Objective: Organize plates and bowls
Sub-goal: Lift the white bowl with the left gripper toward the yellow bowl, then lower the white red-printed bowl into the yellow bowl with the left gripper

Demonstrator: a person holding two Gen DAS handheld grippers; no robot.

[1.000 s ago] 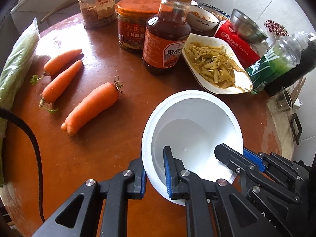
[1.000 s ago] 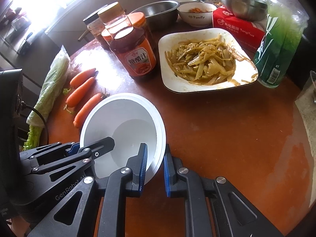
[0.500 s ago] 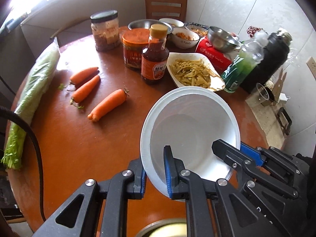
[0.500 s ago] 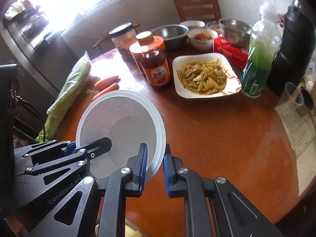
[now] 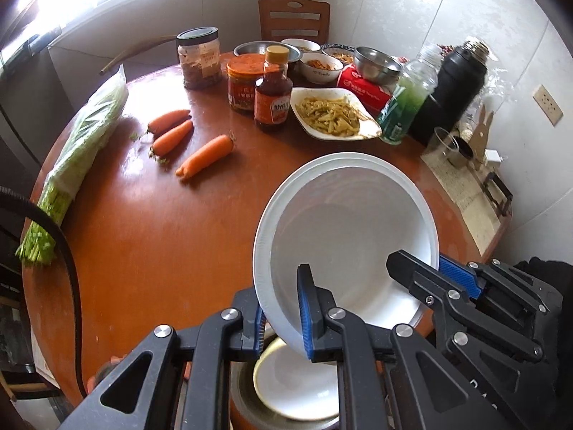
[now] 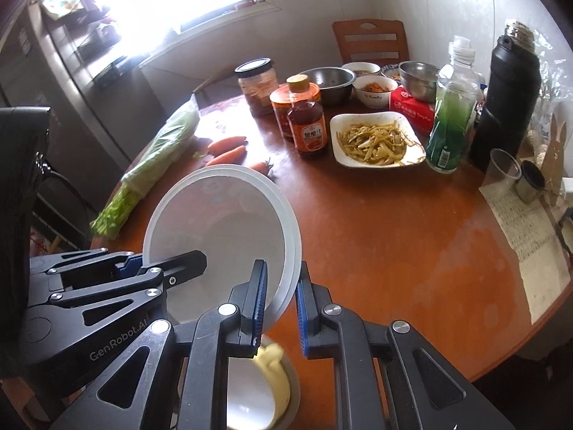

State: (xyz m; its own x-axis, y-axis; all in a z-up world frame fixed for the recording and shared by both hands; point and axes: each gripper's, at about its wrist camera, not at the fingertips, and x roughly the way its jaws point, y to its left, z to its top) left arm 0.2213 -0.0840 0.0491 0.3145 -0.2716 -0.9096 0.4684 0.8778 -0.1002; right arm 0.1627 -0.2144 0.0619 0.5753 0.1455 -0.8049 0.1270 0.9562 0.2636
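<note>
White bowl pinched at rim by both the left gripper and right gripper, above stacked dishes, not yet placed.

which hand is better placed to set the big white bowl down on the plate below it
Neither alone: the left hand-held gripper and right hand-held gripper each clamp opposite rims of the big white plastic bowl, tilted above the white plate. Probably lower both together.
</note>
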